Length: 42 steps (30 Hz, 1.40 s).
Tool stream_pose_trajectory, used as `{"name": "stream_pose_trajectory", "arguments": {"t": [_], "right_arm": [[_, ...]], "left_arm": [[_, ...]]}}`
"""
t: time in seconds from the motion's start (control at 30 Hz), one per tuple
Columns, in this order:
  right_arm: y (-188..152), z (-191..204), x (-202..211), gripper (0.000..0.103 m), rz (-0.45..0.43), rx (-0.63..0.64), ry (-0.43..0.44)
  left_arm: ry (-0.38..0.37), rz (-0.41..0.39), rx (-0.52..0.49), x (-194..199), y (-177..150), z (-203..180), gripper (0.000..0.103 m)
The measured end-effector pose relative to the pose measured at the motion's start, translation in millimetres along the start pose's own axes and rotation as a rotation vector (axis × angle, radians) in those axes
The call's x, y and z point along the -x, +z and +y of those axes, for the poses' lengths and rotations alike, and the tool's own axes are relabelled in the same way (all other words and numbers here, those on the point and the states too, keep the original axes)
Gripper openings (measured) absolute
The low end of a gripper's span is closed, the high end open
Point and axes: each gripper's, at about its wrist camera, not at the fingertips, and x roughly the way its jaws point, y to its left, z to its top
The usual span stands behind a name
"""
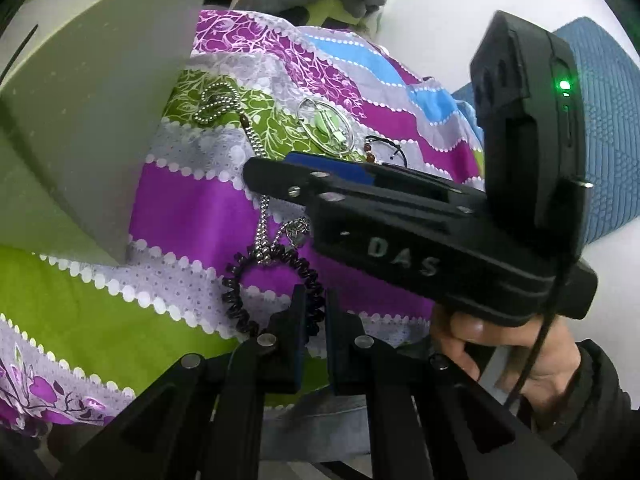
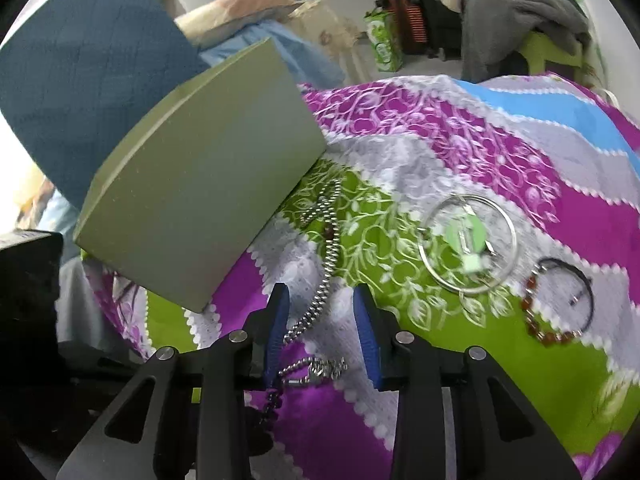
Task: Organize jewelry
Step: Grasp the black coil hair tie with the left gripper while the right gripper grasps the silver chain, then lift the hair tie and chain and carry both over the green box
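Below, left wrist view: the left gripper (image 1: 316,312) points down at a patterned cloth (image 1: 192,208) in purple, green, grey and blue bands. Its jaws are clenched together, w/ nothing seen between them; the tips sit right at the near edge of a black coiled bracelet (image 1: 276,292), contact not clear. A silver chain (image 1: 262,216) runs from the coil up toward a grey-green box (image 1: 88,128), which rests on the cloth at left. Near the box's corner lies a heap of ball chain (image 1: 214,102). A clear ring w/ a green tag (image 1: 328,128) lies farther right, and a brown-bead cord bracelet (image 1: 384,150) just beyond it. The right gripper (image 1: 304,178) crosses the view from the right, over the chain, held by a hand (image 1: 500,344) in a dark sleeve.

Right wrist view: the right gripper (image 2: 322,312) hangs over the same cloth (image 2: 440,152). Its jaws stand apart, released, blue pads on either side of the silver chain (image 2: 320,304); pads do not press it. The chain trails from the box (image 2: 200,200) edge down between the jaws and bunches into a knot near the gripper's base. The clear ring w/ green tag (image 2: 468,244) lies to the right, the bead bracelet (image 2: 560,300) beyond it, both apart from the jaws. View is somewhat blurred. A blue mat (image 2: 88,72) shows behind the box.
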Motion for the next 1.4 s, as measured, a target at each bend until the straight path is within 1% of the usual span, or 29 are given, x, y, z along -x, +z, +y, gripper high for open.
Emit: {"name": "stream_pose_trajectory", "arguments": {"t": [0.1,0.13,0.17,0.23,0.33,0.43,0.63,0.8,1.13,1.3,1.4], "right_arm": [[3,6,-8,0.027,0.018,0.036,-0.010],[5,10,-10,0.023,0.023,0.054,-0.021],[6,13,-12,0.014,0.027,0.076,-0.038],[7,18,-15,0.006,0.035,0.109,-0.091],[6,22,-15,0.002,0.026,0.128,-0.117],[6,24,-9,0.002,-0.004,0.100,-0.107],[11,21,33,0.002,-0.129,0.030,-0.096],[6,18,64,0.002,-0.203,-0.030,-0.110],[11,12,132,0.002,-0.362,-0.136,-0.164],[14,22,158,0.002,-0.394,-0.123,-0.227],[9,30,171,0.002,-0.403,-0.120,-0.257]], "left_arm": [[-0.004,-0.002,0.010,1,-1,3,0.006],[-0.006,-0.001,0.016,0,-1,4,0.006],[-0.007,0.000,0.019,-1,0,5,0.006],[-0.007,0.004,0.023,-1,-1,7,0.006],[-0.009,0.000,0.027,1,-1,9,0.006],[-0.011,-0.006,0.031,3,-1,10,0.006],[-0.014,-0.011,0.030,6,-1,9,0.006],[-0.015,-0.017,0.031,10,-3,10,0.006],[-0.021,-0.034,0.027,18,-4,9,0.006],[-0.034,-0.063,0.026,31,-1,6,0.006],[-0.045,-0.079,0.033,44,3,8,0.006]]}}
